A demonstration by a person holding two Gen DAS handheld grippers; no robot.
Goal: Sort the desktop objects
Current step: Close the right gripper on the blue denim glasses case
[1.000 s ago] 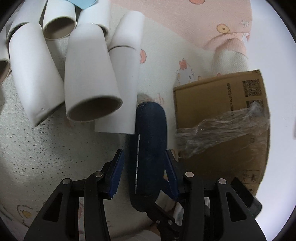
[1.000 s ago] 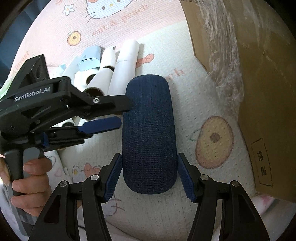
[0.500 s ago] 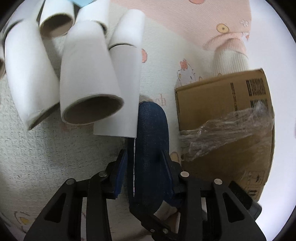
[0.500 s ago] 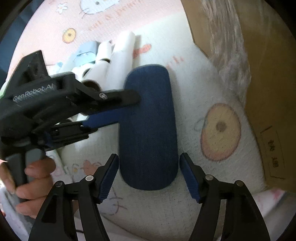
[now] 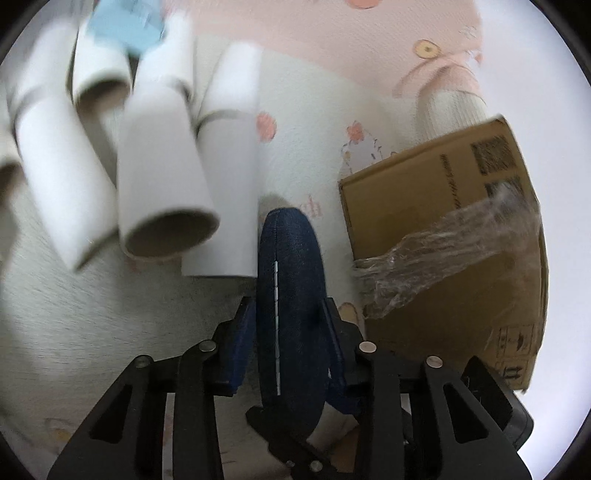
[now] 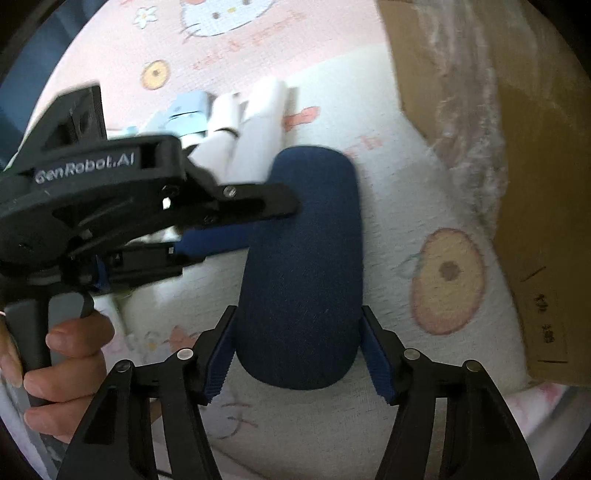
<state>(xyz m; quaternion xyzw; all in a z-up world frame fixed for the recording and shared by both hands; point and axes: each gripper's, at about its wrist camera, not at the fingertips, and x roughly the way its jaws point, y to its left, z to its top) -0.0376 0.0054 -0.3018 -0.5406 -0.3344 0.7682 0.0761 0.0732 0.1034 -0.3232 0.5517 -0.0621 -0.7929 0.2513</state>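
Observation:
A dark blue denim glasses case (image 5: 291, 295) lies lengthwise on a cream cartoon-print blanket. In the left wrist view I see it edge-on, its seam facing me. My left gripper (image 5: 290, 332) comes from the side, jaws closing, with both pads pressing on its flat faces. The right wrist view shows the case (image 6: 303, 258) from above with the left gripper (image 6: 269, 221) clamped across its middle. My right gripper (image 6: 299, 350) straddles the case's near end, jaws closing, with thin gaps still beside the pads.
Several white cardboard tubes (image 5: 162, 184) lie packed together left of the case, a light blue item (image 5: 125, 26) behind them. A brown cardboard box (image 5: 443, 221) with crumpled plastic wrap stands close on the right. A person's hand (image 6: 62, 350) holds the left gripper's handle.
The left gripper's jaws went from open around the case to pressed on it, and it rose slightly. The right gripper's jaws widened, then narrowed again around the near end.

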